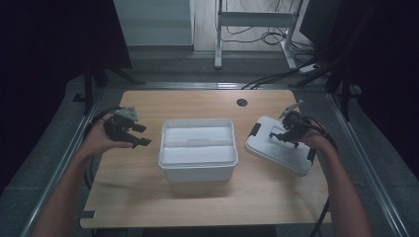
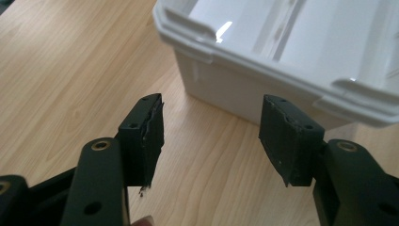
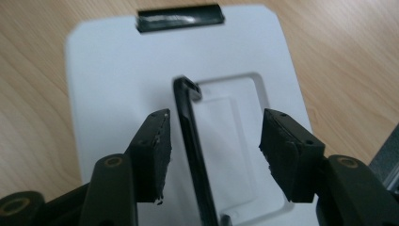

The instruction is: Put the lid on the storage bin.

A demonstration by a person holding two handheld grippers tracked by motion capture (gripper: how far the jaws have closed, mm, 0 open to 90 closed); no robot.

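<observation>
High view, left to right: left gripper (image 1: 141, 134) hovers beside the box (image 1: 197, 148), fingers (image 2: 143, 139) spread, empty, free to steady it. One open box sits mid-tabletop (image 1: 148, 197). One lid (image 1: 281, 145) lies flat to its right. Right gripper (image 1: 276, 134) straddles the lid handle (image 3: 190, 146), fingers spread, positioned to pinch it.
</observation>
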